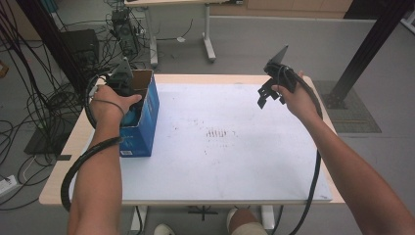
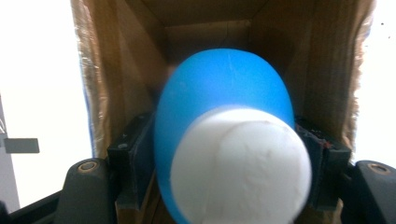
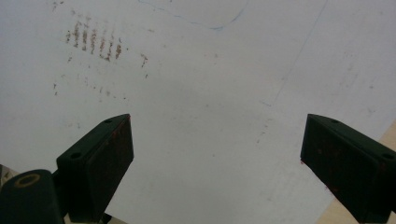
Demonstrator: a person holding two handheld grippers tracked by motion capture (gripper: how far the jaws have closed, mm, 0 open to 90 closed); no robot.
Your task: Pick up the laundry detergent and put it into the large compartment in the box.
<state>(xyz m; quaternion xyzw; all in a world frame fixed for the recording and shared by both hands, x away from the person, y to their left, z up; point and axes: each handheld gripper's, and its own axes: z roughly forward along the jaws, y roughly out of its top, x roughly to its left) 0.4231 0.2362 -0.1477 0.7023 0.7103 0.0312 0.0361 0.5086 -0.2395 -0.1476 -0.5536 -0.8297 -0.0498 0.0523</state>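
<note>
Blue box (image 1: 147,115) holds one blue-and-white object (image 2: 224,140); two grippers.

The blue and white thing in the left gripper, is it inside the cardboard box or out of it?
Inside. In the left gripper view the blue and white thing sits between the jaws with the box's brown cardboard walls all around it.

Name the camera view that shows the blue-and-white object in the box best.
The left gripper view: the blue-and-white object sits close up between that gripper's jaws, inside the cardboard box. The high view gives just a blue sliver of it in the box beneath the left hand. The right gripper view looks down at the white tabletop.
</note>
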